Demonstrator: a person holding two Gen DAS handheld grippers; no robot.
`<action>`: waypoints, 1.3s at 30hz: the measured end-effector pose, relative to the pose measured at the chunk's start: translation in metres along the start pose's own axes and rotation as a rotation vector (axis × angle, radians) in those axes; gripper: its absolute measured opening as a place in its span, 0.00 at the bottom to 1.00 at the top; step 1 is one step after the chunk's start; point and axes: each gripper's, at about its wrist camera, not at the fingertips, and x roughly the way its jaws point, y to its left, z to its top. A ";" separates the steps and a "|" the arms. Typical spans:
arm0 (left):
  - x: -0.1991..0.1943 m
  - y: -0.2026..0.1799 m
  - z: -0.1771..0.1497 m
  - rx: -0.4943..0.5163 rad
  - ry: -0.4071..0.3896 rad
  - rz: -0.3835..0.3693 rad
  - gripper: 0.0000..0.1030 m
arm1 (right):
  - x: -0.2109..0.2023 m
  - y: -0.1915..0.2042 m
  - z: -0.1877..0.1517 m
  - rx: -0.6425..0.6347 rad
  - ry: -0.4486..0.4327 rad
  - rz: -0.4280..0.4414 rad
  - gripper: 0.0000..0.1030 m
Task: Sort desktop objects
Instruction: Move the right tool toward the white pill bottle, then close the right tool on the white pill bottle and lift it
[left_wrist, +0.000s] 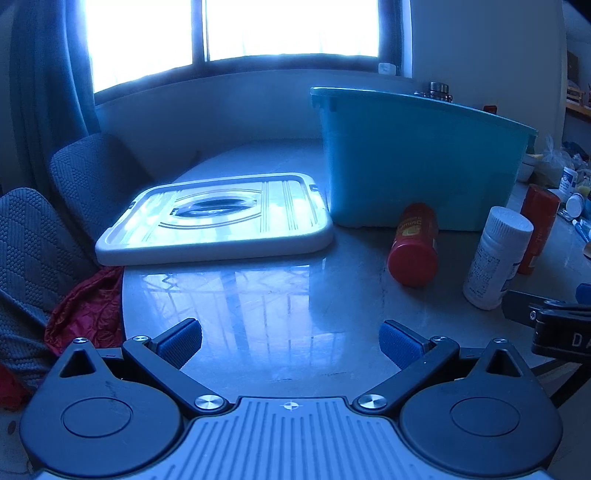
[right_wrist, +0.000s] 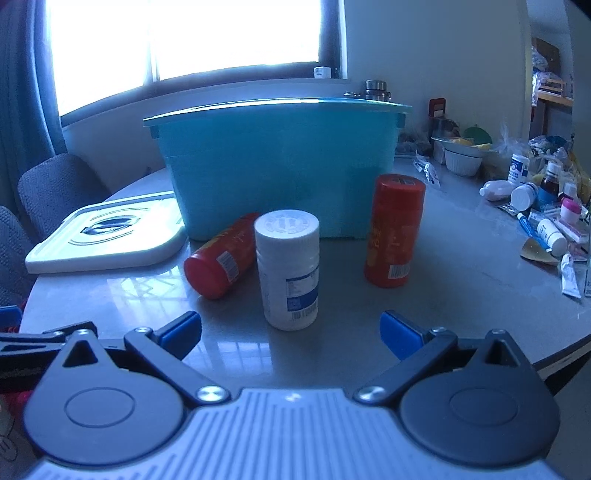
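A teal storage bin (right_wrist: 266, 162) stands on the round table; it also shows in the left wrist view (left_wrist: 417, 162). Its white lid (left_wrist: 218, 218) lies flat to its left, also in the right wrist view (right_wrist: 107, 232). In front of the bin a white pill bottle (right_wrist: 288, 266) stands upright, an orange bottle (right_wrist: 221, 262) lies on its side, and another orange bottle (right_wrist: 393, 229) stands upright. My right gripper (right_wrist: 290, 336) is open and empty just before the white bottle (left_wrist: 495, 254). My left gripper (left_wrist: 290, 341) is open and empty over bare table, left of the lying orange bottle (left_wrist: 415, 245).
Many small bottles, tubes and packets (right_wrist: 543, 214) crowd the table's right side, with a white bowl (right_wrist: 461, 158) behind. Grey chairs (left_wrist: 74, 177) and a red cloth (left_wrist: 85, 306) sit beyond the table's left edge. A window is behind.
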 end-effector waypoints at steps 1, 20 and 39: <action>0.001 -0.001 -0.002 0.004 -0.007 0.000 1.00 | 0.002 -0.001 -0.002 0.008 -0.010 0.000 1.00; 0.017 -0.006 -0.005 0.003 -0.061 0.011 1.00 | 0.048 -0.009 -0.002 0.033 -0.114 0.016 1.00; 0.019 -0.005 0.000 -0.005 -0.052 0.040 1.00 | 0.082 -0.002 0.005 -0.011 -0.024 0.100 0.47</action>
